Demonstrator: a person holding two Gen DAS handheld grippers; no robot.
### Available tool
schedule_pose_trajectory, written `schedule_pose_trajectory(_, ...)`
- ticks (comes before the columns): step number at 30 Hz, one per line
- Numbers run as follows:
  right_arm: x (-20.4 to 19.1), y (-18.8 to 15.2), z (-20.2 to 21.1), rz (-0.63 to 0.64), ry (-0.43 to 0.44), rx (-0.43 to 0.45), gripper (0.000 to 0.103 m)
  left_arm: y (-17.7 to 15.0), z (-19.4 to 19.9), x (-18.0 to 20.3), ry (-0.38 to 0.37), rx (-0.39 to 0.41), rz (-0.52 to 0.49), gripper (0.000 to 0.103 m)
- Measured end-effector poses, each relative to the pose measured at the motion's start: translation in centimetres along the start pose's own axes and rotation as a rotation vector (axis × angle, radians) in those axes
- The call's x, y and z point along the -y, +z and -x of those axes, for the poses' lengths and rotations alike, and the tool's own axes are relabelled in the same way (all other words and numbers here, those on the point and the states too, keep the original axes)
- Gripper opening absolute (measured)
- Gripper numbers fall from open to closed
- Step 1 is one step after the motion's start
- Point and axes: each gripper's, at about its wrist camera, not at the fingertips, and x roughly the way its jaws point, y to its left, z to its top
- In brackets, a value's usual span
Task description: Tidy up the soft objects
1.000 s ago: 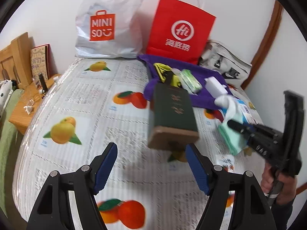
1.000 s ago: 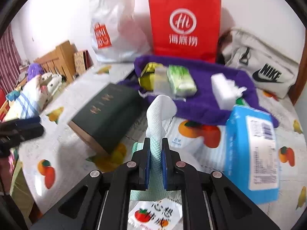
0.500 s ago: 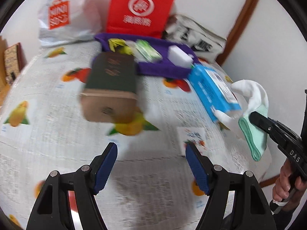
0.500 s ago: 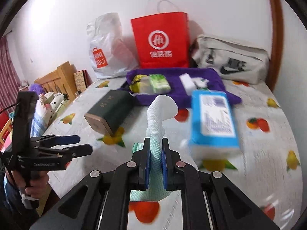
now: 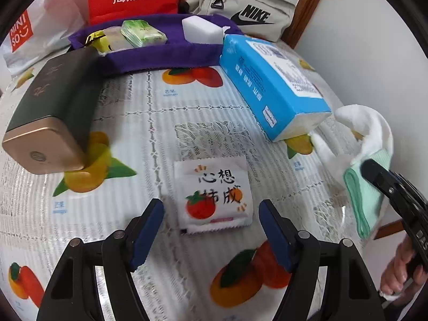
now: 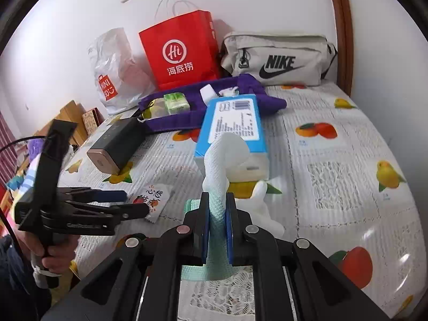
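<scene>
A small white tissue pack (image 5: 214,198) printed with a strawberry lies flat on the fruit-print bedcover. My left gripper (image 5: 211,208) hovers just over its near end. Its jaws are opening; the pack lies between the blue pads, which do not touch it. My right gripper (image 6: 217,214) is shut on a white and mint-green sock (image 6: 222,157), which stands up out of the pads and droops below. In the left wrist view the sock (image 5: 371,133) hangs at the right edge of the bed. A purple fabric tray (image 5: 160,56) at the back holds green tissue packs and a white block.
A big blue tissue pack (image 5: 270,80) lies in front of the tray's right end. A dark green box with a gold end (image 5: 50,107) lies at the left. A red paper bag (image 6: 179,50), a Nike bag (image 6: 278,58) and a Miniso bag (image 6: 112,80) line the wall.
My left gripper has swung right and sunk from facing the dark box to over the small tissue pack. My right gripper, still shut on the sock, has drawn back from the tray.
</scene>
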Motion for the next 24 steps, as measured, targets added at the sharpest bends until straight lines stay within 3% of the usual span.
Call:
schedule_pose_trajectory(3,0.8,-0.5,-0.3,-0.016,0.017,-0.002,0.010,0.1,-0.4,0.7,0.017,-0.007,-0.009,0.083)
schedule_pose_trajectory(8,1.8,-1.3,-1.7,-0.050,0.048,-0.026,0.010,0.1,-0.6,1.1,0.073,0.016,-0.028,0.082)
schedule_pose_trajectory(13,1.8,-1.8,-2.5,-0.049,0.067,-0.043,0.010,0.2,-1.2,2.4,0.178,0.050,-0.078,0.074)
schedule_pose_trajectory(18,1.5,-2.3,-3.8,-0.049,0.076,-0.077,0.010,0.2,-0.8,2.1,0.159,0.095,-0.068,0.052)
schedule_pose_trajectory(24,0.7,-2.8,-4.5,-0.045,0.069,-0.103,0.011,-0.5,-0.3,1.5,0.136,0.111,-0.063,0.045)
